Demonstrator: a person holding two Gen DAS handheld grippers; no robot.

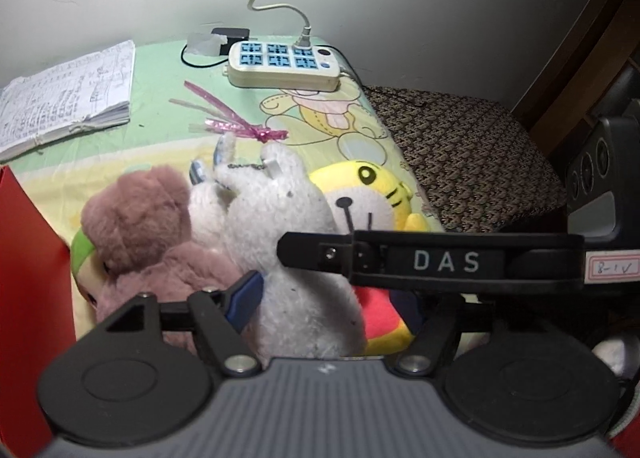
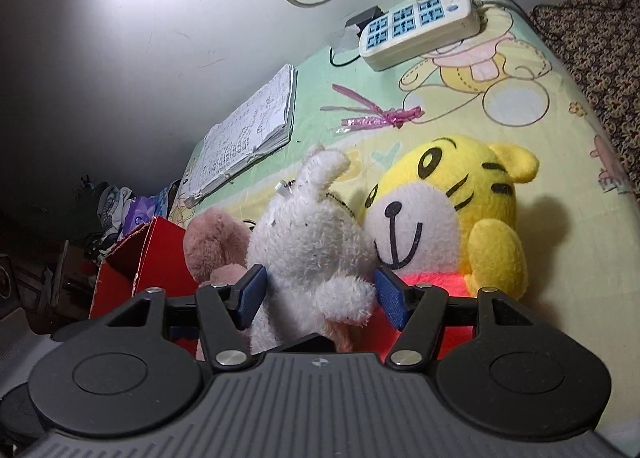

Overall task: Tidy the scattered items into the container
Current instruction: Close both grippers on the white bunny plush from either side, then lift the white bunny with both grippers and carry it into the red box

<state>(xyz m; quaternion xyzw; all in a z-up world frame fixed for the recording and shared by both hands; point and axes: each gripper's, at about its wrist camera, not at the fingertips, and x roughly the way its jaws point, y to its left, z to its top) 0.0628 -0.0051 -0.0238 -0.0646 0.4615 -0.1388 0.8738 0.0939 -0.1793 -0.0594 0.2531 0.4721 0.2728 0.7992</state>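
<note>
A white plush (image 2: 308,242) stands between the blue pads of my right gripper (image 2: 320,296), which is shut on its body. In the left wrist view the same white plush (image 1: 280,218) lies between the fingers of my left gripper (image 1: 324,302). That gripper is open, with its left pad (image 1: 244,298) against the fur. Its right finger is mostly hidden behind the black side bar of the right gripper (image 1: 440,262). A pink plush (image 1: 140,218) leans on the white one's left and a yellow tiger plush (image 2: 460,210) on its right. The red box (image 2: 160,254) stands at the left.
On the cartoon-print sheet (image 1: 160,78) lie a white power strip (image 1: 280,62) with cables, a thick notebook (image 1: 64,98) and a pink ribbon wrapper (image 1: 240,126). A brown patterned cloth (image 1: 460,154) covers the right side. The wall runs behind, and clothes (image 2: 112,210) are piled far left.
</note>
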